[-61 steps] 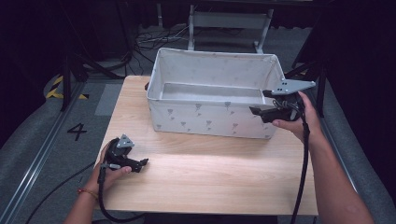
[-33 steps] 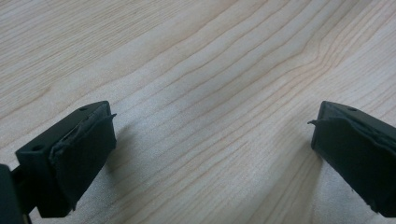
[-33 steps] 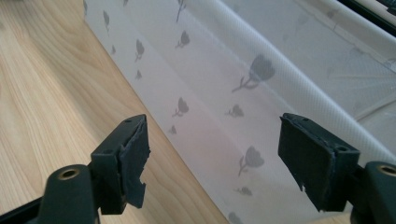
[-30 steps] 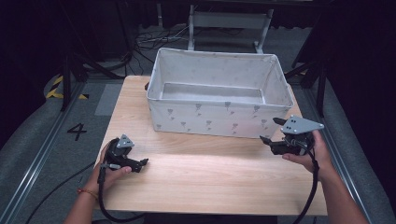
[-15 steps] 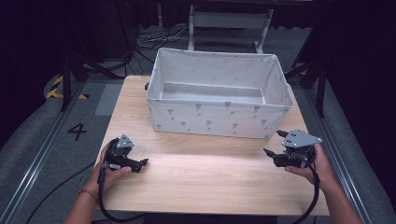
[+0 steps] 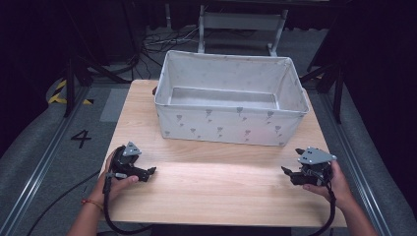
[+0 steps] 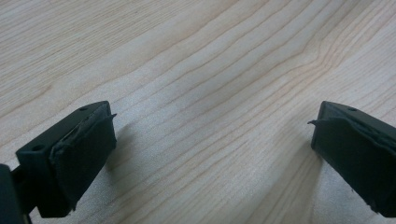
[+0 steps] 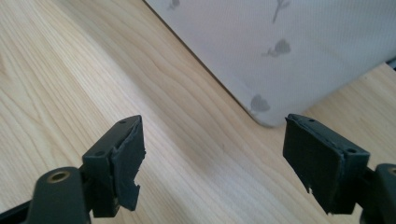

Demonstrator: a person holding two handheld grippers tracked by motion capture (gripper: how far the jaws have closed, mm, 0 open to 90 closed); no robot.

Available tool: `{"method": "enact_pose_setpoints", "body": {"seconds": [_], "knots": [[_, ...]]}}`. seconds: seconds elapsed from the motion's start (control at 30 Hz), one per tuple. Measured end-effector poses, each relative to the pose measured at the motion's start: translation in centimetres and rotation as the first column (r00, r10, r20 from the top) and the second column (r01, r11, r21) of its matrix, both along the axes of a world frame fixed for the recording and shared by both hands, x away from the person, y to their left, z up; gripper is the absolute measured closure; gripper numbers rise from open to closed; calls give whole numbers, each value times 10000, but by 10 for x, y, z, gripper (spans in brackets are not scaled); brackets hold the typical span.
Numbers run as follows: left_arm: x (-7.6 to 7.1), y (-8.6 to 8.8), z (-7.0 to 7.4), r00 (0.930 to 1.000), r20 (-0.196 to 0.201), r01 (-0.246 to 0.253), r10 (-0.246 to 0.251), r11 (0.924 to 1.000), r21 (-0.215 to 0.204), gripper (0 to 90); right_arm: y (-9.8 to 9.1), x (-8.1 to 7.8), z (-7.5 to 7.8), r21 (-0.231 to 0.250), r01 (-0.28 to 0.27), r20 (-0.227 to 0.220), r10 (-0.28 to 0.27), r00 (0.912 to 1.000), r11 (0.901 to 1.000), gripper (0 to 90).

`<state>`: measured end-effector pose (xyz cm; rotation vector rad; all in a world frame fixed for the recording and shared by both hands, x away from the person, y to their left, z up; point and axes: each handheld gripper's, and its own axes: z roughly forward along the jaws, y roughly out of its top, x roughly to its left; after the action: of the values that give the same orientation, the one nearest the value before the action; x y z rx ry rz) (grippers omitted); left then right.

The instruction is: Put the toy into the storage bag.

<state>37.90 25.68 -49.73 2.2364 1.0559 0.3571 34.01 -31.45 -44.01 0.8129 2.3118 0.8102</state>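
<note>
Place: lab recording bay
Evidence: dark surround, floor cables (image 6: 162, 39), numbered floor mark "4" (image 6: 81, 138), hazard tape (image 6: 59, 93)

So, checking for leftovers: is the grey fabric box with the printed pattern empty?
Empty: the grey fabric box shows only its bare floor inside.

The high view is looking forward and down over the whole wooden table (image 6: 216, 182). Both gripper views are looking close along that tabletop; the right gripper view is sharing the fabric storage bin (image 8: 280, 51) with the high view.
</note>
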Motion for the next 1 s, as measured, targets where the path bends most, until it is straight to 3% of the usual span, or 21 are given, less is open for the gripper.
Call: {"method": "enact_pose_setpoints", "body": {"seconds": [0.27,0.53,0.67,0.8,1.0], "knots": [[0,0,0,10000,1,-13,13,10000,7,2,-10,-4,-18,261,312,-349,-302,9989,9992,197],[0,0,0,10000,4,-14,14,10000,9,2,-26,-14,-40,918,646,-929,-560,9941,9937,197],[0,0,0,10000,7,-14,14,10000,8,2,-31,-17,-46,1028,823,-955,-725,9928,9913,196],[0,0,0,10000,-12,-22,22,10000,-20,2,-38,-22,-52,1561,1079,-1167,-901,9891,9818,195],[0,0,0,10000,3,-13,13,10000,7,2,-52,-26,-61,2311,1720,-1658,-1354,9768,9576,194]]}}
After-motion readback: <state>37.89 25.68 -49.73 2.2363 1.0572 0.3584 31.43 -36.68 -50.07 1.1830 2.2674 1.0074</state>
